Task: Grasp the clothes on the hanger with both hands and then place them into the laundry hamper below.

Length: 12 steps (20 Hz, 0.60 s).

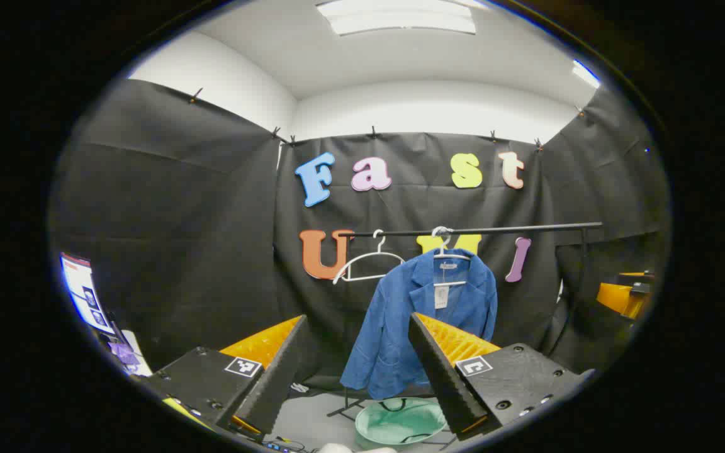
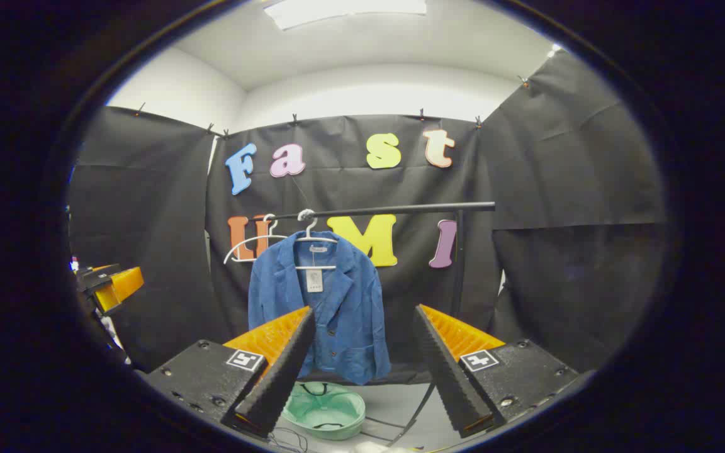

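A blue jacket (image 1: 425, 308) (image 2: 321, 302) hangs on a white hanger (image 1: 450, 255) (image 2: 313, 238) from a black rail (image 1: 482, 230) (image 2: 394, 209). Directly under it on the floor sits a pale green laundry hamper (image 1: 400, 423) (image 2: 325, 409). My left gripper (image 1: 359, 371) is open, well short of the jacket, with nothing between its fingers. My right gripper (image 2: 362, 365) is open too, also at a distance from the jacket. The right gripper (image 1: 623, 292) shows far off at the right edge of the left gripper view, and the left gripper (image 2: 107, 283) at the left edge of the right gripper view.
An empty white hanger (image 1: 369, 264) (image 2: 252, 242) hangs on the rail left of the jacket. The rail's black upright (image 2: 459, 264) and feet (image 2: 400, 428) stand on the grey floor beside the hamper. A lit screen (image 1: 85, 292) is at the far left.
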Each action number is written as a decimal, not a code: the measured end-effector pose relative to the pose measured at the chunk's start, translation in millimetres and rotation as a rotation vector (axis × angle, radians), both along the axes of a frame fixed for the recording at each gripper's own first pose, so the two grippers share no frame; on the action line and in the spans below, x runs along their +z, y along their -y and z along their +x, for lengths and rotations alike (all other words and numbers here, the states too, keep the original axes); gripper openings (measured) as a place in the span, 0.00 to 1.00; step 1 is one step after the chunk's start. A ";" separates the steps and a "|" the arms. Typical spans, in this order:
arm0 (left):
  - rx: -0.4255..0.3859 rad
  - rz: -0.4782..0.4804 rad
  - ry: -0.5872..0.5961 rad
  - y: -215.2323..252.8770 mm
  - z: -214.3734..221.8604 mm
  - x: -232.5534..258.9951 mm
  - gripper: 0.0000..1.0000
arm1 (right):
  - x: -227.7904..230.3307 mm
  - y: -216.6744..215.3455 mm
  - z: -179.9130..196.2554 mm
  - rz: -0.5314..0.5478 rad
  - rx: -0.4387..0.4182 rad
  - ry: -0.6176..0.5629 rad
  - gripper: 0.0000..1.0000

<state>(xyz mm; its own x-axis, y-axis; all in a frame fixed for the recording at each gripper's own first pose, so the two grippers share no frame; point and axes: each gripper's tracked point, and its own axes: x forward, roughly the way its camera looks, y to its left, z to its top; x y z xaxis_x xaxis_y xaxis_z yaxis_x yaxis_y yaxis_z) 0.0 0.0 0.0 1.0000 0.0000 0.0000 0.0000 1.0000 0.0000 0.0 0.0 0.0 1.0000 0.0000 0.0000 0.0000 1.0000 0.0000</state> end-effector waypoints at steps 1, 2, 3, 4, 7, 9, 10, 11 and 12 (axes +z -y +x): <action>-0.010 0.003 0.000 1.5 -0.2 0.7 1.00 | 0.3 0.1 -0.9 -0.005 -0.007 0.000 0.99; -0.019 0.007 0.001 0.4 -0.7 1.7 0.98 | 1.6 -0.7 -1.7 -0.006 -0.012 0.003 0.99; -0.032 0.013 0.002 1.5 -1.3 1.9 0.97 | 3.2 -2.1 -2.4 -0.004 -0.013 0.002 0.99; -0.044 0.018 0.006 2.3 -2.1 3.4 0.95 | 3.2 -3.4 -3.4 -0.005 -0.014 0.004 0.99; -0.061 0.030 0.007 4.9 -3.1 5.8 0.92 | 6.0 -4.1 -4.5 -0.015 -0.023 0.007 0.99; -0.073 0.029 0.005 5.5 -4.1 6.2 1.00 | 8.4 -7.2 -8.4 -0.026 -0.022 0.012 0.99; -0.079 0.027 0.005 5.3 -3.8 6.5 1.00 | 9.0 -6.2 -9.8 -0.034 -0.025 0.016 0.99; -0.084 0.024 0.004 5.5 -4.3 6.7 1.00 | 9.8 -6.6 -10.4 -0.039 -0.028 0.018 0.99; -0.089 0.020 0.001 5.7 -4.6 5.9 1.00 | 9.2 -6.6 -12.6 -0.041 -0.030 0.019 0.98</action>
<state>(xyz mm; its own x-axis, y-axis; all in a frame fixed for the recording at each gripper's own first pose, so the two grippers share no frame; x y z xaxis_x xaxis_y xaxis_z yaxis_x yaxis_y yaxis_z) -4.6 -5.7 5.9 0.9960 -0.0893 0.0004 0.0893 0.9958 0.0201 -12.6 6.6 9.2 0.9994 -0.0293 0.0199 0.0301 0.9987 -0.0408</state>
